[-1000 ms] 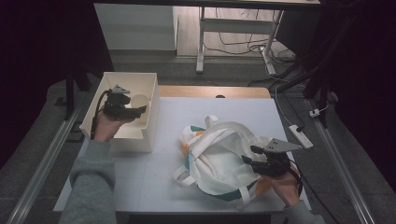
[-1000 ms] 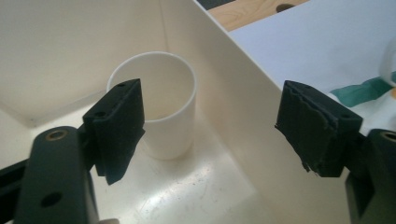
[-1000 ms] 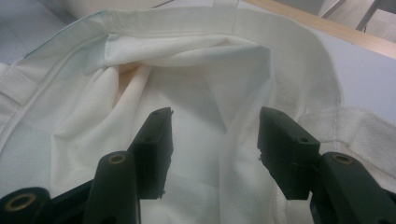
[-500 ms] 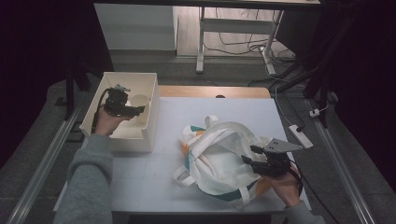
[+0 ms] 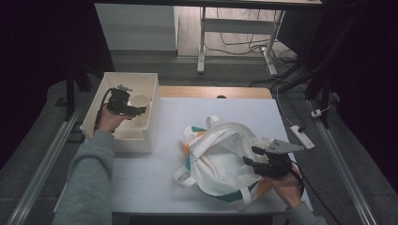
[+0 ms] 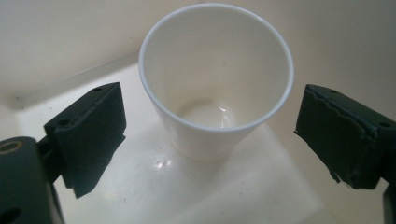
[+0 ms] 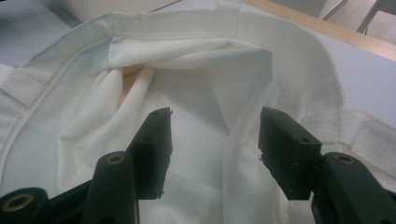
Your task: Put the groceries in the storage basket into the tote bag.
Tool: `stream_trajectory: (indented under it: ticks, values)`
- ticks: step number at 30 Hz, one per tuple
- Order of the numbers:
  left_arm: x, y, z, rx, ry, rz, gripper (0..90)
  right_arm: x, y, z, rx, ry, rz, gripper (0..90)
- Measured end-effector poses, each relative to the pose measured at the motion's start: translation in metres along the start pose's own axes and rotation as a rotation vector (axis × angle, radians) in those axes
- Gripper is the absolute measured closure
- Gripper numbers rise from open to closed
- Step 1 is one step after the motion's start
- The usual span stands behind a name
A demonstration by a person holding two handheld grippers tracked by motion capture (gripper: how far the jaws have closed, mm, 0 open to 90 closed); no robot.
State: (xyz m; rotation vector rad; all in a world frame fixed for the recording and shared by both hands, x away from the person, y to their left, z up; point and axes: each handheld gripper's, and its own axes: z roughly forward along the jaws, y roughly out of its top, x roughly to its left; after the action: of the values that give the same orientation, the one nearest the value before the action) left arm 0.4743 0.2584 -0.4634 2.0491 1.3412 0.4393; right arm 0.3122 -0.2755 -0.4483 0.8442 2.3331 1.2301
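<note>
A white paper cup (image 6: 217, 88) stands upright and empty inside a cream box (image 5: 94, 122) at the table's left. My left gripper (image 5: 141, 110) is open inside the box, one jaw on each side of the cup (image 5: 139, 101), not touching it. A crumpled white tote bag (image 5: 225, 157) with green and orange trim lies on the table's right half. My right gripper (image 5: 248, 157) is open over the bag's right side. In the right gripper view its jaws straddle folds of the bag's cloth (image 7: 210, 112) near the mouth.
The white table (image 5: 155, 178) has a wooden strip (image 5: 211, 92) along its far edge. A power strip (image 5: 302, 136) and cables lie on the floor to the right. A white cabinet (image 5: 136, 26) and a table leg (image 5: 202, 37) stand beyond.
My left gripper has moved farther into the box, toward the cup. The right gripper and the bag have hardly moved.
</note>
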Motion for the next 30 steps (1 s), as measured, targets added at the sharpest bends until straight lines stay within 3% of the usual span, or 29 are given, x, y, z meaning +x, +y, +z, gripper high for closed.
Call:
stream_trajectory:
  ticks: [15,22,30]
  values:
    - [0.006,0.004,0.019,0.005,-0.012,0.044,7.3,0.000,-0.001,0.002,0.015,0.011,0.003,44.2]
    - [0.005,0.006,0.026,-0.007,-0.024,0.061,12.0,-0.001,-0.001,0.003,0.017,0.008,0.005,44.1]
    - [0.002,0.009,0.028,-0.017,-0.010,0.082,19.2,-0.003,-0.002,0.001,0.012,0.003,0.010,44.1]
